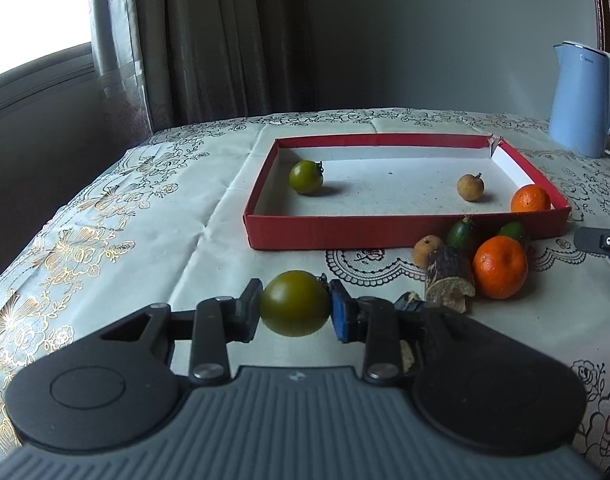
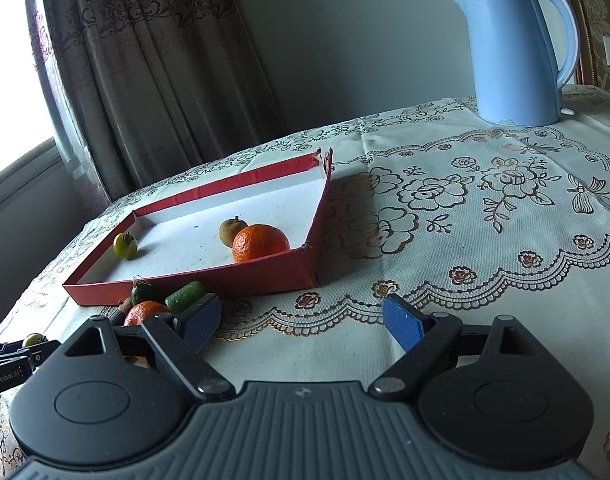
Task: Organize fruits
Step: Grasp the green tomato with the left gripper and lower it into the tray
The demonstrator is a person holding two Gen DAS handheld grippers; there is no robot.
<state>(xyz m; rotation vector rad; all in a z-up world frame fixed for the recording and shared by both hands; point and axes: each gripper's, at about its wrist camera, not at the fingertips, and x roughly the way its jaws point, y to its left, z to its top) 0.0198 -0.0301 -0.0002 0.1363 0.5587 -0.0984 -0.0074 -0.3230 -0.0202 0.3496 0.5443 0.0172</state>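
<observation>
Left gripper (image 1: 295, 304) clamped on green tomato (image 1: 294, 303), lower centre, short of red tray (image 1: 385, 232). Right gripper (image 2: 301, 322) jaws wide apart, nothing between them.

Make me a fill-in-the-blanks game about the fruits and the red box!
1. The left gripper is squeezing a ____ tomato.
2. Inside the red box lie ____ fruits.
3. The right gripper has its fingers ____ and holds nothing.
4. The kettle at the back is light ____.

Missing words: green; three; open; blue
</observation>
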